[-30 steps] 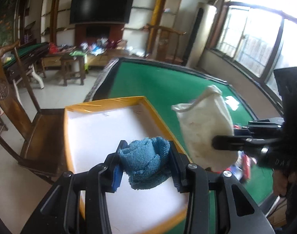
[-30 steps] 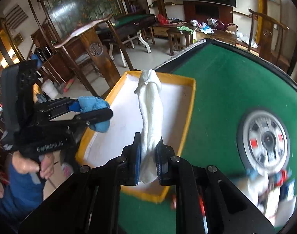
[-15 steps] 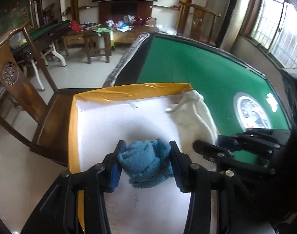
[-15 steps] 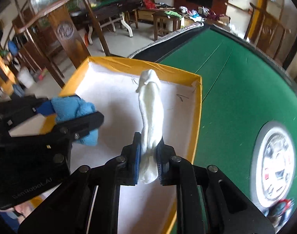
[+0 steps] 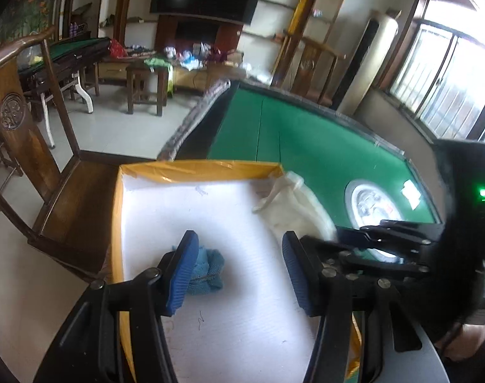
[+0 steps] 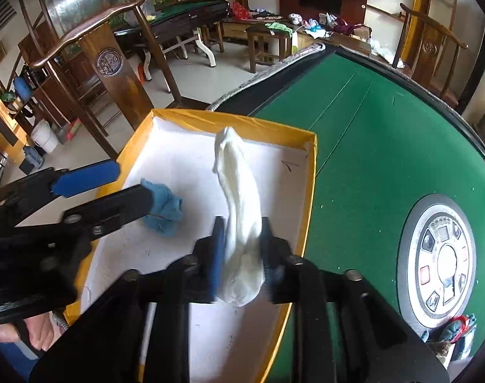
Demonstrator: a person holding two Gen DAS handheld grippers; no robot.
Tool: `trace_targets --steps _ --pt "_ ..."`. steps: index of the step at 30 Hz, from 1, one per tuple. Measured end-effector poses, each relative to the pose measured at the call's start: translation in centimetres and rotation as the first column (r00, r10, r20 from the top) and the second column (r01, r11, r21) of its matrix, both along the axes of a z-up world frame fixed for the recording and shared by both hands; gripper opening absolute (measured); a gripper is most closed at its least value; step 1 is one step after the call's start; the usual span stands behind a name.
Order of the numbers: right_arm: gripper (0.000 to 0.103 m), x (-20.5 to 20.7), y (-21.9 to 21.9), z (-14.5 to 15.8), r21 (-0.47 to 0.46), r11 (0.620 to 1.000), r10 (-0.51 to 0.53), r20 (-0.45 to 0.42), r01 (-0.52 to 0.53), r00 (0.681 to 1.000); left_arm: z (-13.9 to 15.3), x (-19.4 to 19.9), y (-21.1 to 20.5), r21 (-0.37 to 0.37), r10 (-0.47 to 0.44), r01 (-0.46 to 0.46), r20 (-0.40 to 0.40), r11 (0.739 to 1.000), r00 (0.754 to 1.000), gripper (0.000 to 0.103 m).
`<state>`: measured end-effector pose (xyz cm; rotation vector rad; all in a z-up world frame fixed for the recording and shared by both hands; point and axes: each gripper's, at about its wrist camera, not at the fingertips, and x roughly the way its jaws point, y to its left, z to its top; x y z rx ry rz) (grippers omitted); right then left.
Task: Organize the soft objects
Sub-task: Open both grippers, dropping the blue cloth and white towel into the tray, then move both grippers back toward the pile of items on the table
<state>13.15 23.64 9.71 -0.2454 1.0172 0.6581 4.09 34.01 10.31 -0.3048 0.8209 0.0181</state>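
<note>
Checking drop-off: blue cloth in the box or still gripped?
In. The blue cloth lies bunched on the white floor of the yellow-rimmed box; the left gripper is opening, right pad clear of it.

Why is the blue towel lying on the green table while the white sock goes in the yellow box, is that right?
Not quite. The blue towel isn't on the green table; it lies inside the yellow box, on its white floor, as the left wrist view shows. The white sock is over that box too.
</note>
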Motion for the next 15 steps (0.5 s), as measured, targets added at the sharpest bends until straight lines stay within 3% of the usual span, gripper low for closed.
trace_targets --steps 1,2,3,8,13,15 --pt "0.049 0.0 0.2 0.0 0.012 1.000 0.009 -0.010 -0.009 1.000 0.3 -0.2 0.1 -0.005 0.005 -0.005 0.013 1.000 1.000 0.055" --pt "0.069 0.1 0.3 -0.1 0.017 1.000 0.014 -0.026 -0.013 1.000 0.6 -0.5 0.2 -0.012 0.010 -0.010 0.024 1.000 1.000 0.055" --pt "0.073 0.2 0.5 -0.2 0.016 1.000 0.009 -0.037 -0.009 0.999 0.8 -0.8 0.5 -0.022 0.011 -0.011 0.030 1.000 0.999 0.055" --pt "0.073 0.1 0.4 1.7 0.039 0.999 -0.030 -0.009 0.030 1.000 1.6 -1.7 1.2 -0.041 0.007 -0.005 0.053 0.999 0.999 0.055" --pt "0.073 -0.5 -0.3 9.8 0.100 0.993 -0.066 0.098 0.056 0.993 3.2 -3.4 1.4 -0.049 -0.014 0.020 0.110 0.999 0.994 0.055" --pt "0.073 -1.2 -1.3 14.4 0.181 0.981 -0.094 0.130 0.070 0.987 4.2 -4.2 1.6 -0.050 -0.016 0.023 0.142 0.998 0.990 0.055"
